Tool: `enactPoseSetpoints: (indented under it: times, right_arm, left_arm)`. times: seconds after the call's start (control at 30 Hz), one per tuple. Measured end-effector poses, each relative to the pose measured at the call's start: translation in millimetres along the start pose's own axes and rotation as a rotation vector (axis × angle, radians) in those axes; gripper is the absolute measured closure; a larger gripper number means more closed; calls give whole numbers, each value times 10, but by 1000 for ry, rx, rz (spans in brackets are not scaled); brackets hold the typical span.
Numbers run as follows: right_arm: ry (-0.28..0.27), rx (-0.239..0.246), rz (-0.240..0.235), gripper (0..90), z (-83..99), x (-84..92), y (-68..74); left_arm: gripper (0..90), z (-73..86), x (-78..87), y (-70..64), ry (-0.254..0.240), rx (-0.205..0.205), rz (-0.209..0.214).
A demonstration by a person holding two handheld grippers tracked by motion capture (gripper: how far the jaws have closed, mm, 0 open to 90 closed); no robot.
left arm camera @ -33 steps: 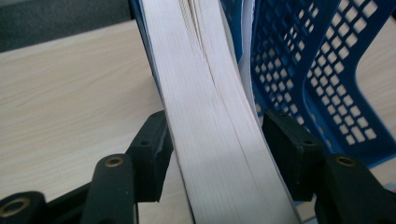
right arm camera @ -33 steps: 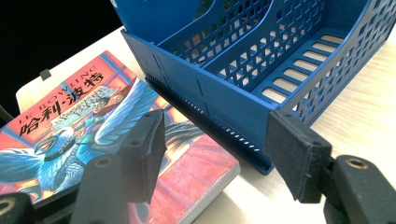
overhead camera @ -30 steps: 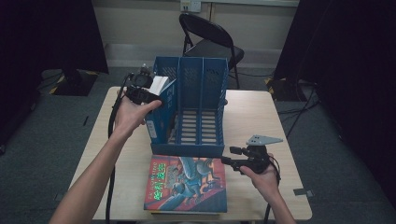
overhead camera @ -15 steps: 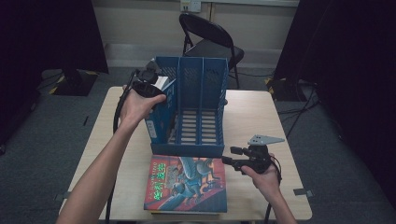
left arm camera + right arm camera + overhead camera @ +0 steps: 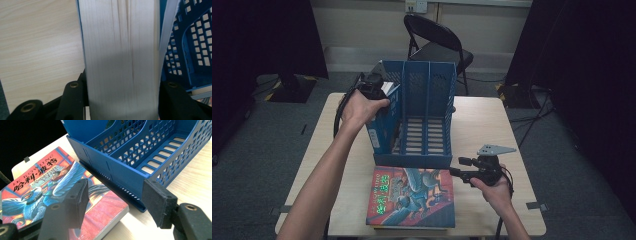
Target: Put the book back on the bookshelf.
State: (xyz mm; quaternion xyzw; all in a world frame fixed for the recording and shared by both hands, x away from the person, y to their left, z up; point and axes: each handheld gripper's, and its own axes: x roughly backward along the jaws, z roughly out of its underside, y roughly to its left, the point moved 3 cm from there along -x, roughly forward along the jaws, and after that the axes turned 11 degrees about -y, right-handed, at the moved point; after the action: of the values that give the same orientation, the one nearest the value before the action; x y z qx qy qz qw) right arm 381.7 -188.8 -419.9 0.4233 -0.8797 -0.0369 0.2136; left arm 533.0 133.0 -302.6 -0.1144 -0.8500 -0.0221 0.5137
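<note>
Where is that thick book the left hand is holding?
In the high view the thick book stands upright in the blue file rack's leftmost slot, between the left gripper's jaws.

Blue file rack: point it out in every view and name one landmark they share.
High view: the blue file rack stands at the table's centre, just beyond the lying book.
Left gripper view: its lattice wall runs down the right edge, beside the upright book.
Right gripper view: it spans the top and upper right.
Shared landmark: the pale wooden table.

book (image 5: 379, 125) in rack's (image 5: 427, 85) left slot, second book (image 5: 412, 197) before rack
</note>
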Motion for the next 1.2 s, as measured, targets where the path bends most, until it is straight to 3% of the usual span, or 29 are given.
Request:
enactPoseSetpoints:
  times: [0.03, 0.2, 0.43, 0.57, 0.67, 0.8, 0.9, 1.13, 1.2]
  right_arm:
    - [1, -1, -1, 384, 3, -1, 0]
    - [1, 1, -2, 383, 4, -4, -1]
    - [3, -1, 3, 382, 7, -4, -11]
    - [-3, -5, 7, 381, 5, 4, -31]
    - [0, -9, 12, 380, 11, 5, -45]
    - [-1, -9, 12, 380, 18, 2, -52]
    - [-1, -11, 12, 379, 17, 1, -55]
    - [-1, 0, 17, 382, 7, 12, -34]
    - [0, -3, 13, 382, 14, 14, -39]
  left_arm:
    - [579, -3, -6, 11, 3, 14, 7]
    - [584, -12, -17, 5, 18, -3, 14]
    - [611, -30, -14, -4, 31, 7, 6]
    - [613, -33, -8, 25, 25, 1, 24]
    - [615, -32, -7, 36, 22, 18, 27]
    - [614, -62, -7, 34, -13, 41, 12]
    - [614, -103, -1, -5, -5, 19, -3]
    - [615, -237, -30, -17, -9, 29, -11]
    - [614, -283, -7, -54, -22, 15, -42]
